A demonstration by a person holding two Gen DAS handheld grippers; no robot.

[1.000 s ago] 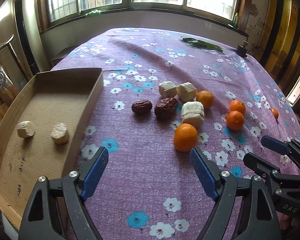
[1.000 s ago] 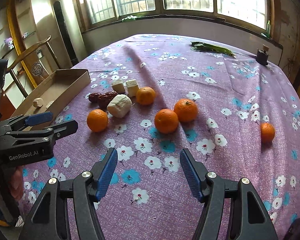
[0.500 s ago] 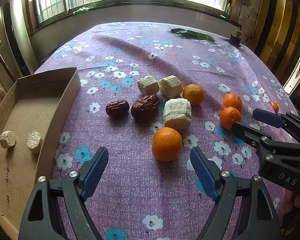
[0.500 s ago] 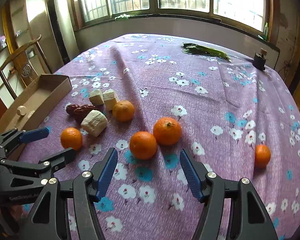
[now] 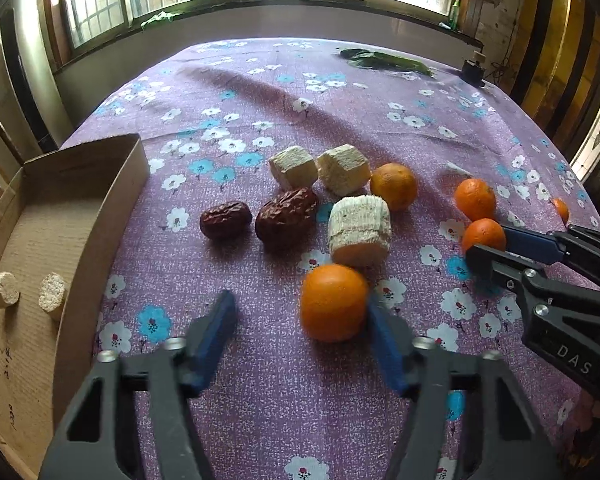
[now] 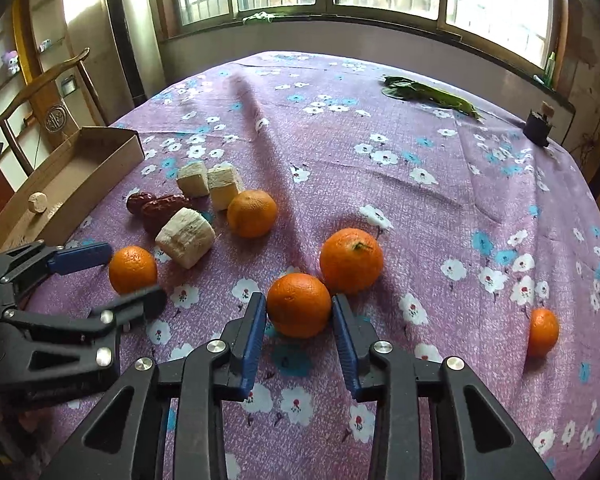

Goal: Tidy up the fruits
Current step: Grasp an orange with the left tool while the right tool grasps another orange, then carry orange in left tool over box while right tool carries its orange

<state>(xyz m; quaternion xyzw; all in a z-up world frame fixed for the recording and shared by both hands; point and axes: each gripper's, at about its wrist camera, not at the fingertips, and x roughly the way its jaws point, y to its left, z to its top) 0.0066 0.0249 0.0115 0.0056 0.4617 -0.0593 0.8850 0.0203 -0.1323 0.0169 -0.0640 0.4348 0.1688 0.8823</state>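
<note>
Several oranges lie on the purple flowered cloth beside two dark dates (image 5: pixel 286 214) and three pale chunks (image 5: pixel 359 229). My left gripper (image 5: pixel 300 308) is closing around the nearest orange (image 5: pixel 332 302). Its right pad touches the fruit and its left pad stands apart from it. The right wrist view shows that same orange (image 6: pixel 133 268) between the left gripper's (image 6: pixel 128 274) fingers. My right gripper (image 6: pixel 299 308) is closing on another orange (image 6: pixel 299 305), with both blue pads against its sides. A further orange (image 6: pixel 351 261) sits just behind it.
An open cardboard box (image 5: pixel 120 196) stands at the left table edge with two pale chunks (image 5: pixel 52 291) inside. Green leaves (image 5: pixel 384 62) and a small dark object (image 5: pixel 472 70) lie at the far side. One orange (image 6: pixel 542 332) sits alone at the right. A wooden chair (image 6: pixel 40 84) stands beyond the box.
Both grippers came forward and slightly down towards the fruit. Their jaws narrowed: the right pair closed onto an orange, the left pair drew in around the nearest orange.
</note>
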